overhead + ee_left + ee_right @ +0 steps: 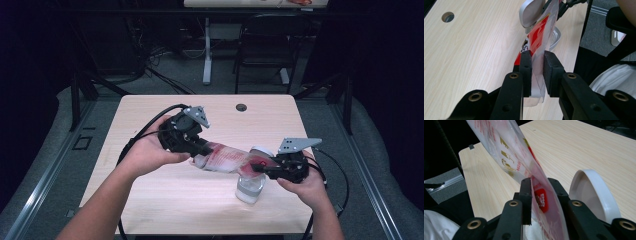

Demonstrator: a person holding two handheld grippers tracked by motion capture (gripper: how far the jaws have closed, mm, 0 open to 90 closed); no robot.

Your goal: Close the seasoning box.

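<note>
Your left gripper clamps one end of the red-printed plastic bag | your right gripper pinches its other end | bag stretched between them above the white lidded container | container stands on the wooden table.

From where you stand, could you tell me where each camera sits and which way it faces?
High view: fixed above the person's side, facing forward and down on the table; both forearms, left gripper and right gripper show.
Left gripper view: rides the left gripper, looking along its jaws across the table; jaws clamp the plastic bag.
Right gripper view: rides the right gripper, looking along its jaws; jaws clamp the bag's other end, beside a white lidded container.
Shared: all three show the bag.
</note>
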